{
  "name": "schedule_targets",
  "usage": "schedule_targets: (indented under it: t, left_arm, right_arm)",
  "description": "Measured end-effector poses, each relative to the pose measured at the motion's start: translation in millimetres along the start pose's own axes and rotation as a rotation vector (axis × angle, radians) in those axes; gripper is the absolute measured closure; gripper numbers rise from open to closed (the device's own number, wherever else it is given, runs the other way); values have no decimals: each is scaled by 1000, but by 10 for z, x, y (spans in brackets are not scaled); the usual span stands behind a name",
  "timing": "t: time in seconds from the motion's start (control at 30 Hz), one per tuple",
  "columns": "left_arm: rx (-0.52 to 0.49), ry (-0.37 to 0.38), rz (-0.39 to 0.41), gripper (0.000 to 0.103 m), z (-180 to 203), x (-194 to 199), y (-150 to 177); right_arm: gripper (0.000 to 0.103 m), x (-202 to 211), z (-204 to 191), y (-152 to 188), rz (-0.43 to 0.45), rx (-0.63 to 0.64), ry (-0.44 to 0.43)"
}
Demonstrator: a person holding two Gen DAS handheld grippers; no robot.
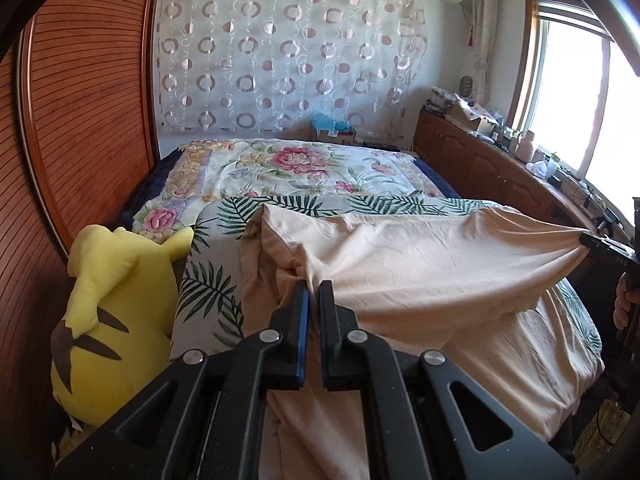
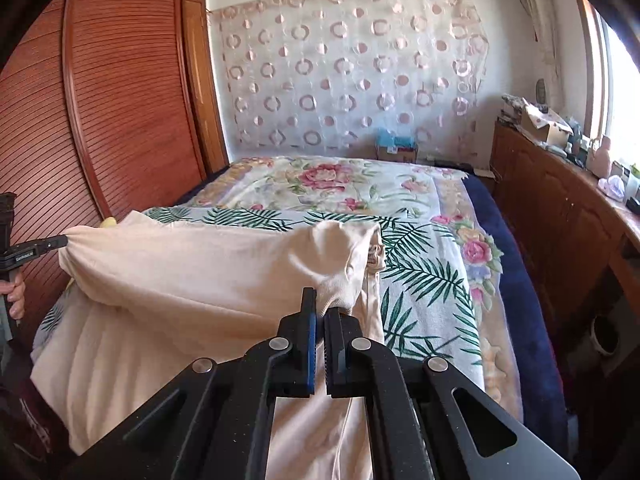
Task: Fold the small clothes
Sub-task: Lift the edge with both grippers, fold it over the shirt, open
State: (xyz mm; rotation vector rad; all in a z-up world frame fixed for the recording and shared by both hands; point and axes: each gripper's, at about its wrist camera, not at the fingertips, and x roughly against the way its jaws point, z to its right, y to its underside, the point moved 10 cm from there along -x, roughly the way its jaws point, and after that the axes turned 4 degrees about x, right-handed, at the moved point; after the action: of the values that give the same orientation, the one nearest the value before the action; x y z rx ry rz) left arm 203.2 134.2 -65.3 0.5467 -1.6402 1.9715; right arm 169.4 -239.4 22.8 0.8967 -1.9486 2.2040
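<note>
A pale peach garment (image 1: 420,264) hangs stretched between both grippers above the near end of the bed. My left gripper (image 1: 315,286) is shut on one bunched corner of it. My right gripper (image 2: 322,300) is shut on the other corner, where a white ribbed cuff (image 2: 340,280) sticks up. In the left wrist view the right gripper (image 1: 588,240) pinches the cloth at the far right, with a hand (image 1: 624,304) below it. In the right wrist view the left gripper (image 2: 60,241) shows at the far left. The garment's lower part drapes over the bed's front edge.
A leaf-print towel (image 2: 420,280) lies under the garment on a floral bedspread (image 1: 288,164). A yellow plush toy (image 1: 116,312) sits at the bed's left beside a wooden slatted wardrobe (image 2: 120,100). A cluttered wooden cabinet (image 2: 560,208) runs along the right under the window.
</note>
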Motion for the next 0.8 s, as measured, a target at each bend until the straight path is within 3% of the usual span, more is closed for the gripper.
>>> schedule_targets:
  t: [0.43, 0.53, 0.8]
  left_arm:
    - [-1, 36, -6, 97, 89, 753, 366]
    - [13, 22, -36, 97, 44, 742, 567]
    - [21, -33, -182, 97, -32, 466, 1280]
  right_arm:
    - [101, 920, -98, 298, -7, 86, -8]
    - [101, 928, -117, 456, -46, 96, -9]
    - [101, 311, -90, 1268, -243, 64, -11]
